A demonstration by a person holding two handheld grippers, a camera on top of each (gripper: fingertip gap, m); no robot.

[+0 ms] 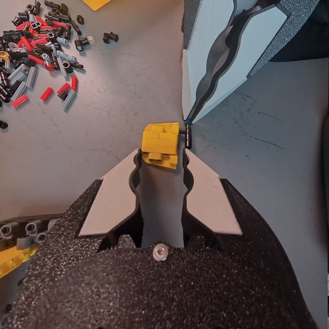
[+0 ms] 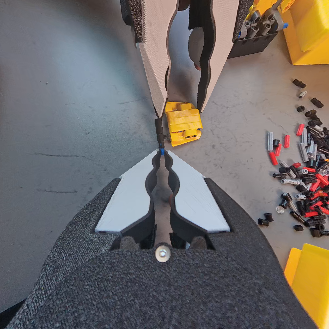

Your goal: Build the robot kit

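Dark speckled housing fills the bottom of each wrist view, and two pale fingers with wavy black pads reach out of it over a scuffed grey table [image 1: 106, 142].

Left gripper [image 1: 161, 150] is spread wide. Its tips stand on either side of the near end of a small yellow block [image 1: 160, 140] that lies on the table. One tip sits right against the block's edge, while a clear gap shows on the other side, so the block is straddled and not clamped.

Right gripper [image 2: 162, 151] is nearly closed and pinches the end of a small blue pin [image 2: 162, 151]. The pin runs into a short black tube [image 2: 159, 129], which lies just beside the yellow block [image 2: 184, 122] and is joined to its side by a thin black peg. In the right wrist view, one left fingertip appears to touch the far end of this tube.

A loose pile of red, grey and black small parts [image 1: 35, 53] lies well apart from the block. A grey and black built assembly [image 2: 256, 26] and yellow trays [image 2: 311, 284] sit near the frame edges, all cut off.

Most of the blue pin is hidden between the pads. How deep it sits in the tube cannot be seen, and neither can the underside of the block.
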